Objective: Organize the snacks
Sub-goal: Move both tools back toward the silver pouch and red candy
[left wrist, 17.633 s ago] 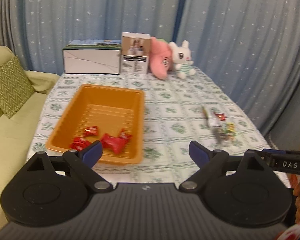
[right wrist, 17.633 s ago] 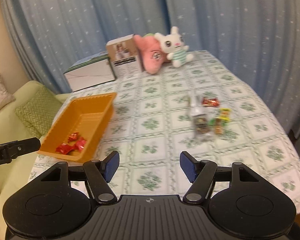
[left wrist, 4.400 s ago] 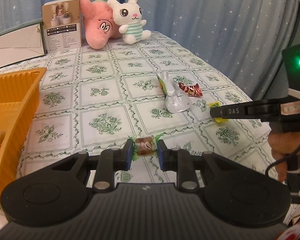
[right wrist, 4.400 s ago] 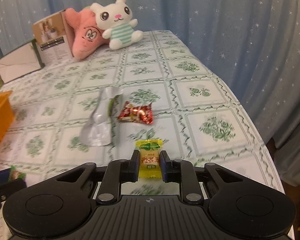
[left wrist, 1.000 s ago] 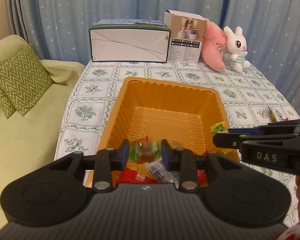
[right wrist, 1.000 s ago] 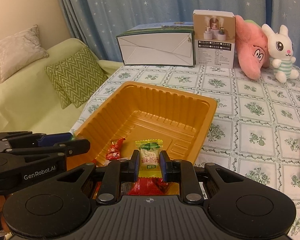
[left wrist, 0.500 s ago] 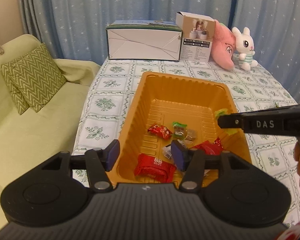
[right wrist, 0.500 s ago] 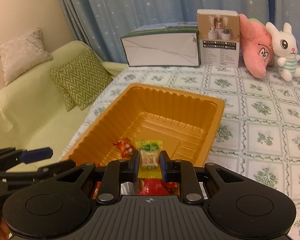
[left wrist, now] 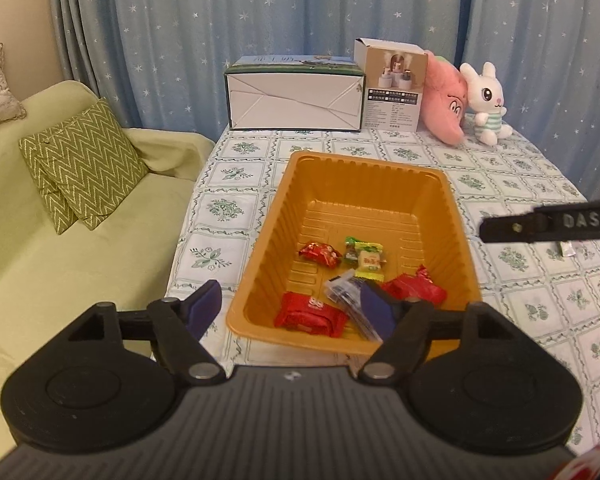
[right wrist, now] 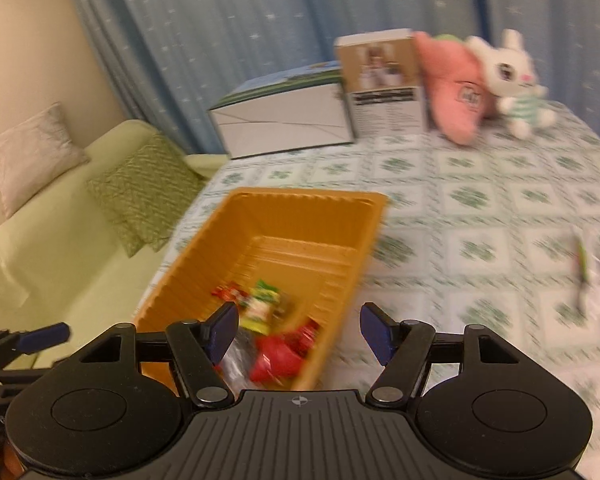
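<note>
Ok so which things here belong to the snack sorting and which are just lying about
Part of the job:
orange tray
wrapped snacks in the tray
snacks left on the tablecloth
left tongs and right tongs, both open

Just lying about:
white carton
small printed box
pink plush
bunny plush
zigzag cushion

At the right edge of my left view, my right gripper reads "DAS"; nothing else is legible.

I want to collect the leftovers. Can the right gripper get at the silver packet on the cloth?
Probably yes: the right gripper is open and empty, and the silver packet lies uncovered on the cloth.
</note>
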`<state>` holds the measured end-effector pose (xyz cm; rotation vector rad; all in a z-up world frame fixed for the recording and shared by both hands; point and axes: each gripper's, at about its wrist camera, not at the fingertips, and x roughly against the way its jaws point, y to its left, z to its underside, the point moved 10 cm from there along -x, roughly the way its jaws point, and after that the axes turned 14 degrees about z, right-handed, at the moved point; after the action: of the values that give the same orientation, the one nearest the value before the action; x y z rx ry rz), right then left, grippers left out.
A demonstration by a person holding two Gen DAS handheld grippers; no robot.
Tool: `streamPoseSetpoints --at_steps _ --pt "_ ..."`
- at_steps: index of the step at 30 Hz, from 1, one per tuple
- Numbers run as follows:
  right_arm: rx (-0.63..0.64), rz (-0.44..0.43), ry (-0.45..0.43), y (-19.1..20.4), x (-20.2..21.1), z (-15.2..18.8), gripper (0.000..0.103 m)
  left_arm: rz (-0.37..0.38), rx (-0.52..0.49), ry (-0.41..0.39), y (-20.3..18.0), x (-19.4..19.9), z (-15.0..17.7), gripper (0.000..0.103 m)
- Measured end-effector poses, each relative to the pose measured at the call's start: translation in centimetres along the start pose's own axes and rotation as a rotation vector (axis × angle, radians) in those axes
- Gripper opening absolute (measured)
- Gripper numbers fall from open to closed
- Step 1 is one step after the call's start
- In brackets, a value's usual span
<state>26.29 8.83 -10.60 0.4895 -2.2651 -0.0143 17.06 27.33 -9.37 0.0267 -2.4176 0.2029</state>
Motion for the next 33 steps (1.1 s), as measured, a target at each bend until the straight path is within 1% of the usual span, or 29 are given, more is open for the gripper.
streamPoseSetpoints --at_steps 5,8,12,16,18,21,27,33 --pt "-0.041 0.057 -0.003 -2.7 3.7 1.9 0.067 0.024 0.008 -0.017 -2.1 1.8 0.4 0.080" --pt "-0.046 0.096 -0.012 -3.8 5.9 3.0 0.067 0.031 0.013 -0.027 -3.5 2.9 0.8 0.084" --pt "-0.041 0.125 -0.022 -5.0 8.6 4.4 0.067 0.052 0.017 -0.041 -5.4 4.2 1.2 0.088" --pt "-0.040 0.161 -0.033 -6.6 10.9 5.5 0.067 0.082 0.009 -0.051 -7.7 5.5 1.3 0.090" --pt "-0.031 0.185 -0.042 -7.5 11.8 5.9 0.067 0.098 0.001 -0.059 -8.9 6.1 1.3 0.093" --pt "-0.051 0.202 -0.041 -9.0 13.0 6.5 0.067 0.123 -0.023 -0.069 -10.8 6.7 1.1 0.096" --pt "-0.091 0.244 -0.048 -12.0 15.0 7.1 0.068 0.172 -0.065 -0.073 -14.8 6.9 0.7 0.098" --pt "-0.121 0.268 -0.062 -14.4 16.6 7.2 0.068 0.215 -0.099 -0.069 -18.3 6.4 0.6 0.099"
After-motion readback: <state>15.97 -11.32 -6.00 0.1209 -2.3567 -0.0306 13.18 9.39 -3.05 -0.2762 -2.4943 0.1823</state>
